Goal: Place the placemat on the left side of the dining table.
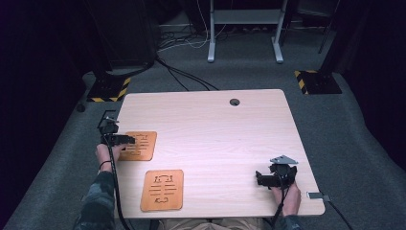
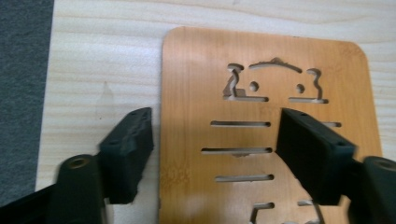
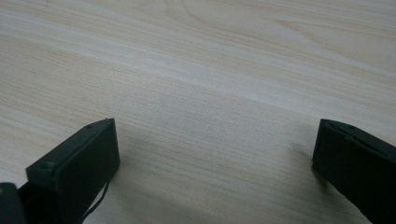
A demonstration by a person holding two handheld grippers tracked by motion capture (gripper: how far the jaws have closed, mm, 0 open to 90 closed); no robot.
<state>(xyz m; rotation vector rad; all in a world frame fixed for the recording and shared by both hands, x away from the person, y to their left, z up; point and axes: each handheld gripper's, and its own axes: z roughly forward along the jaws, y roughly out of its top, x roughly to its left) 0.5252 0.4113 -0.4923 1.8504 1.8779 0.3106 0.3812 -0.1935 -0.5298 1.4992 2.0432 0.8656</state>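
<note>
Two orange wooden boards with cut-out slots lie on the pale table (image 1: 215, 124). One board (image 1: 139, 145) is at the left edge, the other board (image 1: 162, 189) near the front. My left gripper (image 1: 125, 139) hovers open over the left board's edge; in the left gripper view the board (image 2: 261, 107) lies under the gripper (image 2: 215, 149), one jaw over bare table, the other over the slots. My right gripper (image 1: 261, 178) rests open at the front right; in the right gripper view its jaws (image 3: 215, 168) stand wide apart above bare table (image 3: 210, 70).
A round cable hole (image 1: 234, 102) sits near the table's far edge. Grey carpet (image 1: 344, 134) surrounds the table. A white desk frame (image 1: 244, 33) and floor cables stand beyond, with yellow-black striped stand bases (image 1: 109, 90) at both far corners.
</note>
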